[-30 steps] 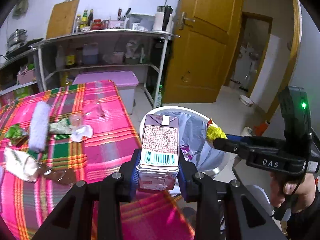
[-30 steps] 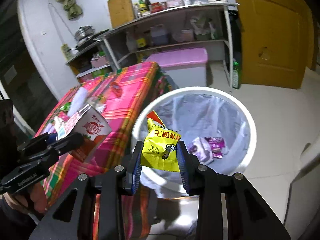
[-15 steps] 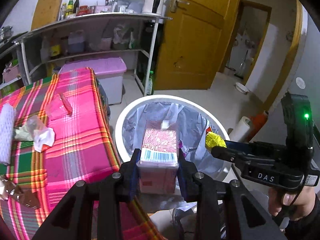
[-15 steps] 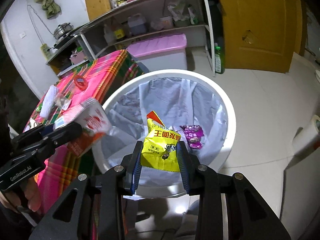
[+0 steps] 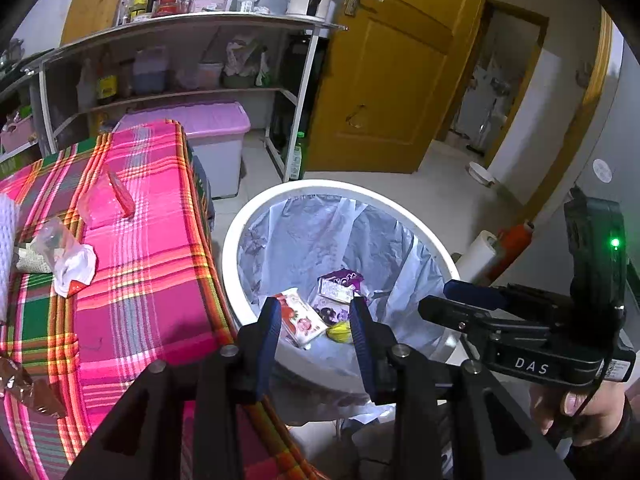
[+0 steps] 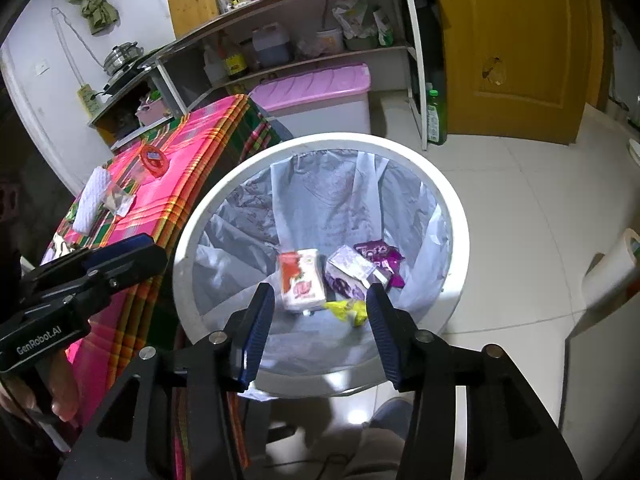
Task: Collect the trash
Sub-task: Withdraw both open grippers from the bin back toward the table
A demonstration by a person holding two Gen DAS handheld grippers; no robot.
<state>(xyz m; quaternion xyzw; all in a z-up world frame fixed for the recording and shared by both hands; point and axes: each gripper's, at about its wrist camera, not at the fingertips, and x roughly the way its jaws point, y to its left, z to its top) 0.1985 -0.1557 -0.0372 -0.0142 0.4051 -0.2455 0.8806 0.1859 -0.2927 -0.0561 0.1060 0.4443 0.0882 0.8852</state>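
A white bin [image 5: 240, 220] lined with a pale bag stands on the floor beside the table. At its bottom lie a red-and-white drink carton [image 5: 301, 319], a yellow wrapper [image 5: 339, 330] and purple packets [image 5: 340, 283]. My left gripper [image 5: 316, 312] hangs over the bin's near rim, jaws opening, nothing between them. My right gripper [image 6: 319, 300] is above the bin [image 6: 448, 216] too, jaws opening and empty; the carton [image 6: 301, 280] and the yellow wrapper [image 6: 349, 311] lie below it. Each gripper shows in the other's view: right gripper [image 5: 438, 301], left gripper [image 6: 140, 258].
The pink plaid table [image 5: 132, 300] on the left carries a white tissue [image 5: 76, 266], crumpled plastic [image 5: 54, 240], a pink packet [image 5: 105, 200] and a brown wrapper [image 5: 34, 394]. Behind stand a pink-lidded box [image 5: 200, 124], metal shelves [image 5: 180, 28] and a yellow door [image 5: 384, 80]. A paper roll [image 6: 612, 268] lies on the floor.
Both grippers let go: the drink carton left the left jaws and the yellow wrapper left the right jaws, and both now lie in the bin. Both jaws stand wider.
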